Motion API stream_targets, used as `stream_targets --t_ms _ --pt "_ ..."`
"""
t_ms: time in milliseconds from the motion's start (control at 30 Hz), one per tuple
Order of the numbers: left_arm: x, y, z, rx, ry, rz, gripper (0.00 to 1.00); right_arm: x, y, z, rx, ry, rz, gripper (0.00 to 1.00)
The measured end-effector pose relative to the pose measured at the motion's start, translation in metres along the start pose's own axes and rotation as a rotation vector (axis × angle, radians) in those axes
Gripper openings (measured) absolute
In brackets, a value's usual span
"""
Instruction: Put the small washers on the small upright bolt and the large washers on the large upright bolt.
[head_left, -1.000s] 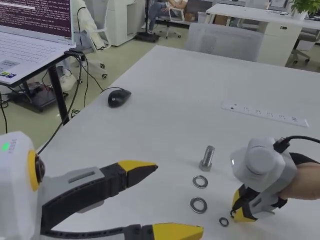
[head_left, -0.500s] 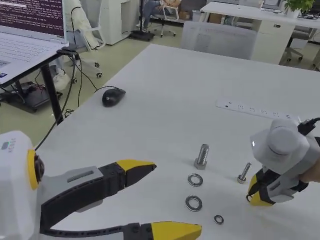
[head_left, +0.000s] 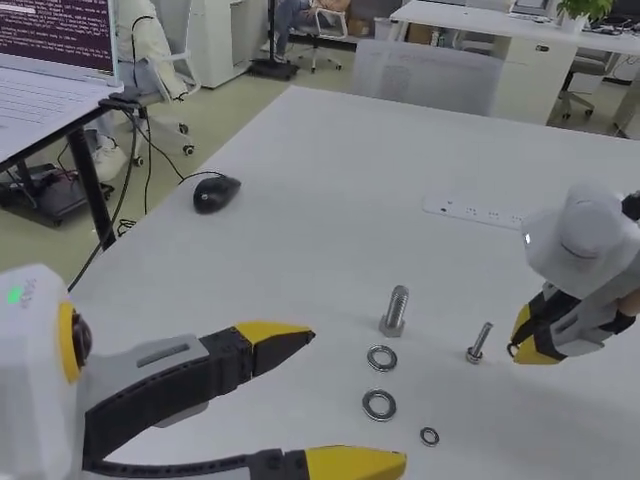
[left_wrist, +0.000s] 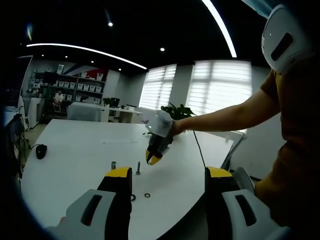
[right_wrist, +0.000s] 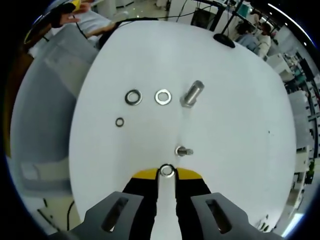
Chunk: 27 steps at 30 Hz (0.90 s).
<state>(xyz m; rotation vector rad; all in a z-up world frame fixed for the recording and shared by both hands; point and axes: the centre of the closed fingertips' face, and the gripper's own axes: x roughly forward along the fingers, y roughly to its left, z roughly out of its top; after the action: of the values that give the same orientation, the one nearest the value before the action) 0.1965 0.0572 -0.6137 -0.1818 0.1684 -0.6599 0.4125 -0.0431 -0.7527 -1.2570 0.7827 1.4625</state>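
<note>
The large upright bolt (head_left: 393, 310) and the thinner small bolt (head_left: 478, 343) stand on the white table (head_left: 330, 180). Two large washers (head_left: 381, 357) (head_left: 379, 404) and a small washer (head_left: 429, 436) lie flat in front of them. My right gripper (head_left: 530, 347) hovers just right of the small bolt. In the right gripper view, that gripper (right_wrist: 166, 175) is shut on another small washer (right_wrist: 166, 171), close to the small bolt (right_wrist: 183, 150), with the large bolt (right_wrist: 192, 93) beyond. My left gripper (head_left: 355, 398) is open and holds nothing, low at the near left.
A black mouse (head_left: 216, 191) lies at the table's left and a white power strip (head_left: 470, 213) toward the back right. A laptop stand with cables (head_left: 95, 150) is beside the table's left edge. Office chairs and desks are further back.
My right gripper has risen from beside the small washer on the table and moved back and right, uncovering the small bolt. The left gripper has stayed open in place.
</note>
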Motion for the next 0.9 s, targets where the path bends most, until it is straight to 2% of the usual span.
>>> stream_targets --t_ms 367,900 --pt "0.001 0.003 0.001 -0.003 0.003 0.003 0.58 -0.001 -0.021 0.017 -0.031 -0.002 -0.021 0.12" --pt "0.002 0.010 0.000 -0.019 0.001 0.022 0.58 0.015 -0.028 0.017 -0.050 0.021 0.011 0.12"
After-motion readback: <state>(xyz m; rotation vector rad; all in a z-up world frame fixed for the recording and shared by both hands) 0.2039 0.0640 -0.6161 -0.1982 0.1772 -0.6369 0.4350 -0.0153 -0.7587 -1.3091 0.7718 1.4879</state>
